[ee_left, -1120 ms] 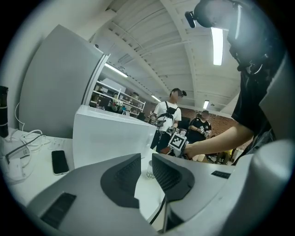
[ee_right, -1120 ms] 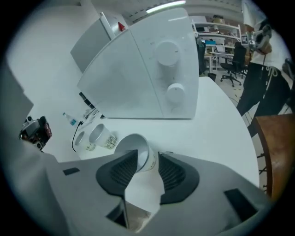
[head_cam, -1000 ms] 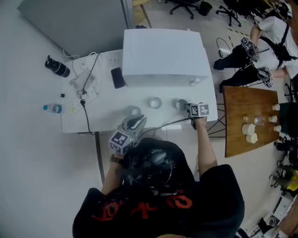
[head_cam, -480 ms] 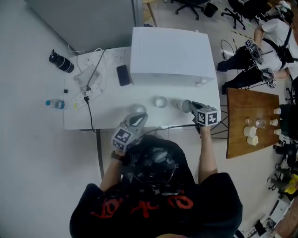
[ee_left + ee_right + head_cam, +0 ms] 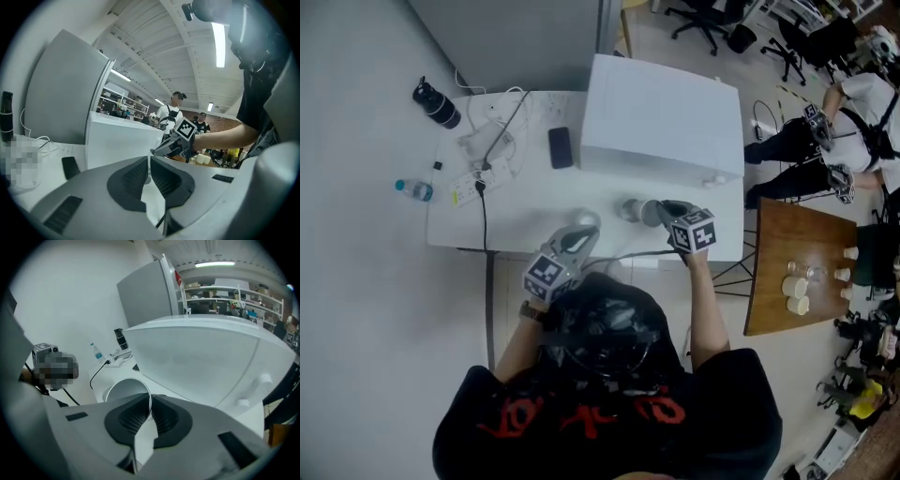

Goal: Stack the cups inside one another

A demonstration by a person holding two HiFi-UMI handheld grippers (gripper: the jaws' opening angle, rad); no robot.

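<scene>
Three pale cups are by the white table's (image 5: 511, 211) front edge. My right gripper (image 5: 664, 211) is shut on the rim of the right-hand cup (image 5: 650, 212), which hangs tilted and lifted just beside the middle cup (image 5: 628, 208). In the right gripper view the thin rim of that held cup (image 5: 126, 389) is pinched between the pads of the right gripper (image 5: 151, 401), and a second rim peeks out to its left. The third cup (image 5: 586, 221) stands just ahead of my left gripper (image 5: 584, 234). The left gripper (image 5: 149, 161) has its jaws together with nothing seen between them.
A big white box (image 5: 661, 117) fills the table's back right. A black phone (image 5: 560, 147), a power strip with cables (image 5: 483, 164), a dark flask (image 5: 437, 105) and a water bottle (image 5: 414, 190) lie to the left. A wooden table with cups (image 5: 787, 272) and people stand at the right.
My right gripper has risen with the right-hand cup and carried it leftward, tilted, up to the middle cup. The left gripper has stayed by its cup.
</scene>
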